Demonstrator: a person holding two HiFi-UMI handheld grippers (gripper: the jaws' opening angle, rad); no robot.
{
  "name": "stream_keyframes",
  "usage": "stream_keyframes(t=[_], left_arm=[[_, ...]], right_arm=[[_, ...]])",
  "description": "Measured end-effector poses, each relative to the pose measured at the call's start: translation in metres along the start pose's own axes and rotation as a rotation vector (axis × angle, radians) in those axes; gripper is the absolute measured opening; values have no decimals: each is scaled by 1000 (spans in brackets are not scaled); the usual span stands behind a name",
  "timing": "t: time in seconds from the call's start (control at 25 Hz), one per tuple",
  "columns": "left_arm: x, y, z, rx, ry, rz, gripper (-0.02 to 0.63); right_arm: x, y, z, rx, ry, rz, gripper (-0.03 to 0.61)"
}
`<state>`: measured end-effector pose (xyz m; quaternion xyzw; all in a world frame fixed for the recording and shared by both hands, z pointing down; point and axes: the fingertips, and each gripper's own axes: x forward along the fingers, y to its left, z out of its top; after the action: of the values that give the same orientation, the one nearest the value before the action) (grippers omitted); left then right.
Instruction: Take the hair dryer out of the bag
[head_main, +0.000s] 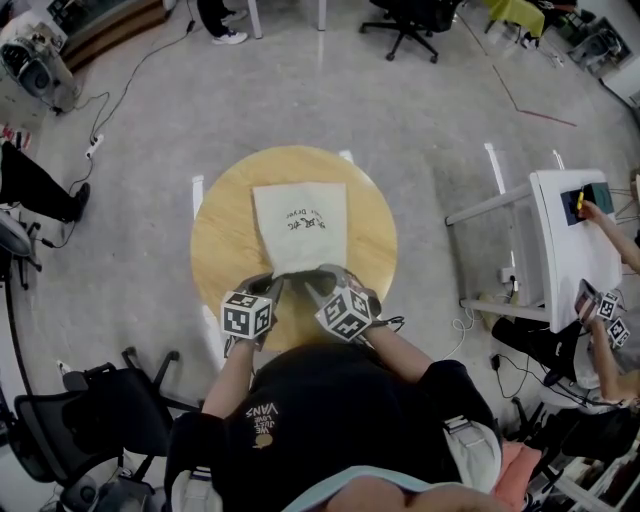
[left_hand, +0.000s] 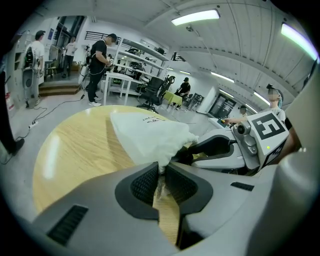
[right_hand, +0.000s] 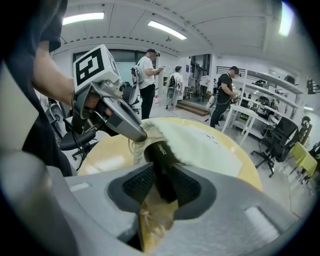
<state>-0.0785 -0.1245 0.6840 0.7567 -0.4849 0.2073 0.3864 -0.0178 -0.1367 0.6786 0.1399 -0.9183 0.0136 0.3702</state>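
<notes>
Pale wood forms the round tabletop (head_main: 215, 240), and a white cloth bag (head_main: 300, 225) with dark lettering lies flat on it, its mouth turned toward the person. The left gripper (left_hand: 161, 176) has its jaws closed on a fold of the bag's fabric at the edge of the mouth. Just beside it, the right gripper (right_hand: 162, 186) is clamped on the black hair dryer (right_hand: 161, 160). One end of the hair dryer sticks out of the bag's opening between the two pads, and the rest is hidden under the cloth. Both grippers slant down over the near side of the tabletop.
</notes>
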Motion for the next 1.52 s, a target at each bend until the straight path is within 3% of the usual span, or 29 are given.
stream_keyframes(t=[0.36,0.92,1.52], left_arm=[[4,1,2,-14,-3,-1,52],[3,8,6,-30,-10,-5,52],[6,14,7,-43,-22,6,52]], right_arm=[[6,-8,4,-82,32,40,172],[30,-6,1,-228,173,161,322],[46,-6,-22,-338,392,249,345]])
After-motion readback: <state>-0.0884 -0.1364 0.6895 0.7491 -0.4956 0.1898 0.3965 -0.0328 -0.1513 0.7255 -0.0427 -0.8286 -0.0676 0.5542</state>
